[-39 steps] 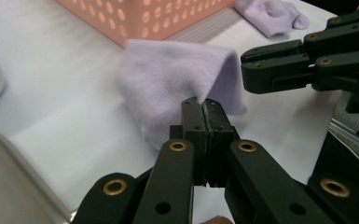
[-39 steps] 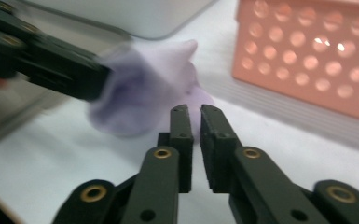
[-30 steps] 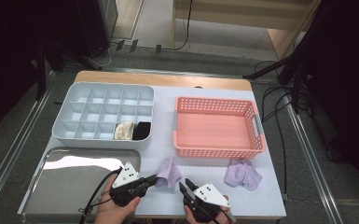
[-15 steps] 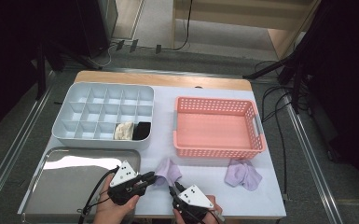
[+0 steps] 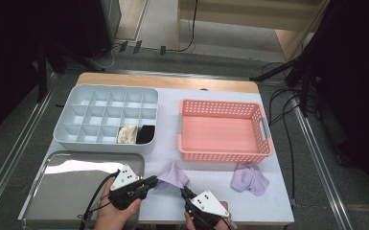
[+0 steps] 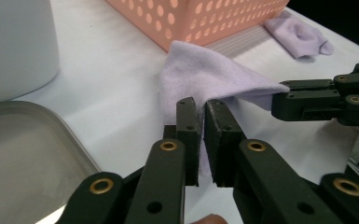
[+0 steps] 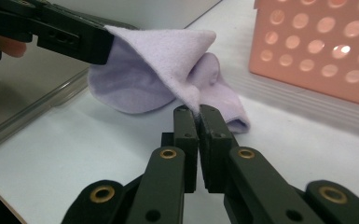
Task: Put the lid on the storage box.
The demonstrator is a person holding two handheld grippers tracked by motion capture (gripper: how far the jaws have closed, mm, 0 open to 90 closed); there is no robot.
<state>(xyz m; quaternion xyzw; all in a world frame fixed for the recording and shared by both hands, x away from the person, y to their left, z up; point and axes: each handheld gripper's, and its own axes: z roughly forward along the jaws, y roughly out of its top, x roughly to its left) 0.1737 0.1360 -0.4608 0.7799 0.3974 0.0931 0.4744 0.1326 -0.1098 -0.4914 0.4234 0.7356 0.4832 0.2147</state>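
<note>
A lilac sock (image 5: 173,175) lies on the white table in front of the pink basket, pulled up into a tent. My left gripper (image 5: 154,180) is shut on its left edge; in the left gripper view the pads (image 6: 200,105) pinch the fabric (image 6: 200,74). My right gripper (image 5: 184,190) is shut on the near right edge, with the fabric (image 7: 154,60) rising from its tips (image 7: 198,109). Both pairs of jaws have just been closing on the sock. Each gripper view shows the other gripper (image 6: 284,93) (image 7: 107,46) holding the sock's opposite side.
A second lilac sock (image 5: 249,178) lies to the right, by the pink basket (image 5: 226,156). A grey compartment box (image 5: 105,146) at the back left holds a cream item (image 5: 127,134) and a black one (image 5: 145,134). A metal tray (image 5: 67,187) sits at the front left.
The right gripper has shifted slightly left and then back, and its jaws closed on the sock's near edge. The sock now stands stretched between both grippers. The left gripper stayed put.
</note>
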